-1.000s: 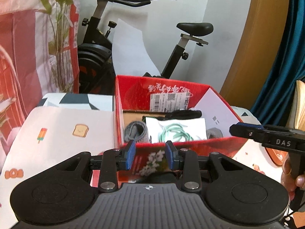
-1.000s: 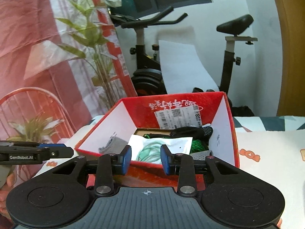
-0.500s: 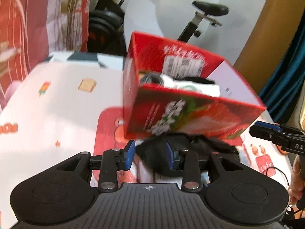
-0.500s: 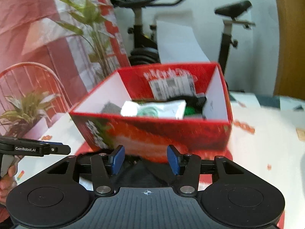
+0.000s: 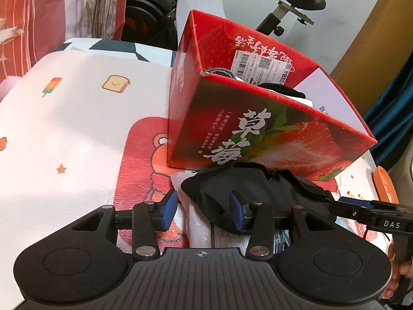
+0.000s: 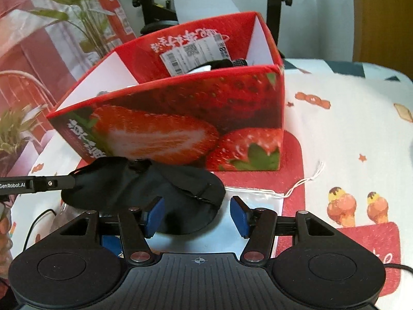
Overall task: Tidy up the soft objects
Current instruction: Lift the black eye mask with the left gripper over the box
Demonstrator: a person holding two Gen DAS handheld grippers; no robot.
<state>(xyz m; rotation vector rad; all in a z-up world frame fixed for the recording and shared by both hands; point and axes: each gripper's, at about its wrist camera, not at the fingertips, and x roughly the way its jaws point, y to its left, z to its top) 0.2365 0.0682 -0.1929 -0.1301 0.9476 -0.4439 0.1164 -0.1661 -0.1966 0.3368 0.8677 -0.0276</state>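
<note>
Both grippers have dropped from looking into the red strawberry box [image 5: 258, 134] to its foot, and their jaws have just been opening. Low and centre in the left wrist view, the left gripper [image 5: 204, 210] stands part open, holding nothing: the near end of a black fabric eye mask [image 5: 247, 193] lies between its blue pads [image 5: 169, 210] without being pressed, touching or just beside the inner pad. In the right wrist view the right gripper [image 6: 197, 214] is likewise part open and empty-handed, the other end of the eye mask [image 6: 144, 188] reaching in from the frame's left; one pad sits against or just under the fabric, and I cannot tell which. Each gripper also shows in the other's view as a thin black bar at the frame edge, so the two appear to bracket the mask from opposite ends, probably to lift it evenly. The mask lies draped over flat white packets [image 5: 198, 230], just in front of the box's near wall, on a red cartoon mat [image 5: 139, 160] over a white printed tablecloth [image 5: 64, 108]. The box is open-topped and already holds soft items, a grey knit piece [image 5: 219, 71] and something black among them. Its tall near wall is the edge to clear; open cloth lies to the frame's left in the left view and to the right in the right view. An exercise bike [image 5: 296, 2] stands well behind.
</note>
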